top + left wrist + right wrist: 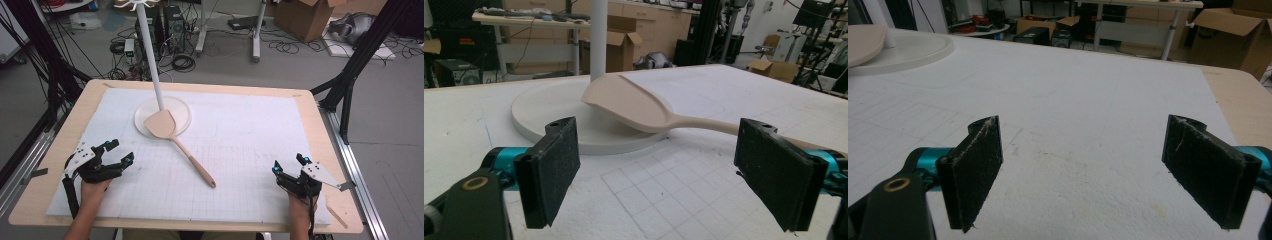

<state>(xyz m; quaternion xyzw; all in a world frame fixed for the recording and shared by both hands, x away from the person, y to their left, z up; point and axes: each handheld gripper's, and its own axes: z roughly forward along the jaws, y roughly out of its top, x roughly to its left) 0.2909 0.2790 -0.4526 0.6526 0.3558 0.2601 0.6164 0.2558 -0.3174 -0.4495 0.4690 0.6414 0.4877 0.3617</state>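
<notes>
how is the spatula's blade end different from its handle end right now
The blade is broad and flat and rests up on the white stand base; the handle is thin and rounded and lies on the white mat. The blade sits farther from the person, the handle nearer. Both are the same pale pink, and neither gripper touches them.

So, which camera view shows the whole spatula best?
The high view: the spatula shows complete, blade resting on the stand's round white base, handle lying on the mat towards the person. The left gripper view shows the blade large, but the handle end is hidden behind a finger. The right gripper view catches just a blade edge.
</notes>
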